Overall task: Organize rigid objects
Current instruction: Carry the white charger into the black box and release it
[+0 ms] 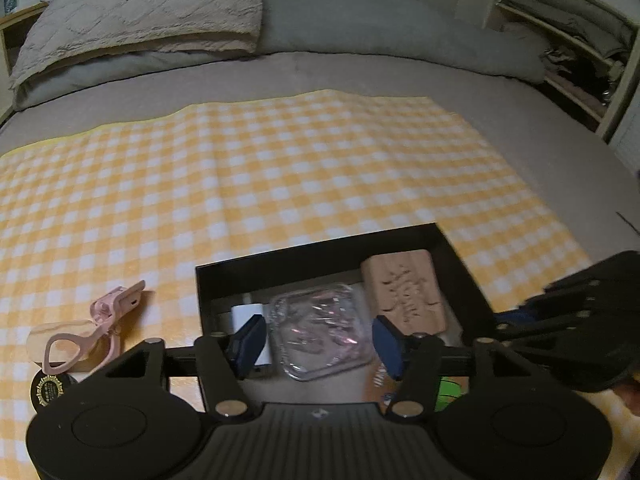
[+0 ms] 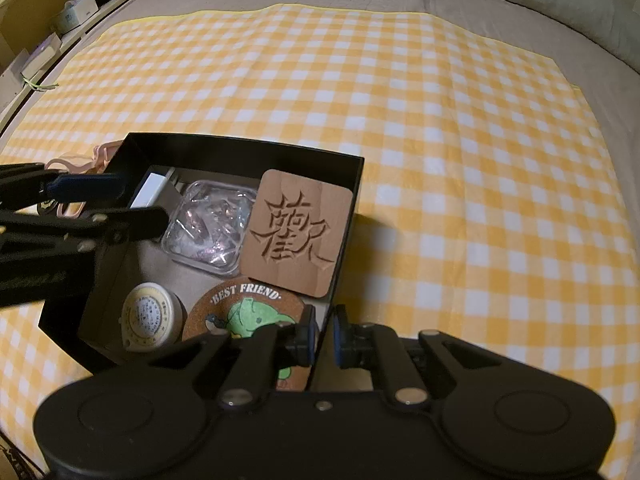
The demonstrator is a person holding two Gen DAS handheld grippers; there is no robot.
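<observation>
A black box [image 2: 356,184] stands on the checked cloth [image 2: 440,120]. It holds a carved wooden block [image 2: 298,232], a clear plastic case [image 2: 208,224], a white charger [image 2: 150,190], a round cream tin [image 2: 148,314] and a cork "BEST FRIEND" coaster [image 2: 244,312]. My right gripper [image 2: 323,334] is shut on the box's near right wall. My left gripper [image 1: 318,342] is open above the clear case [image 1: 316,332], inside the box [image 1: 320,246], with nothing between the pads. A pink eyelash curler [image 1: 100,320] lies left of the box.
A wooden piece [image 1: 52,340] and a black round tin [image 1: 48,390] lie under and beside the curler. Pillows [image 1: 140,12] and a grey duvet lie at the bed's far end. Shelves [image 1: 580,40] stand at the right, and a bedside ledge with boxes [image 2: 72,12] at the left.
</observation>
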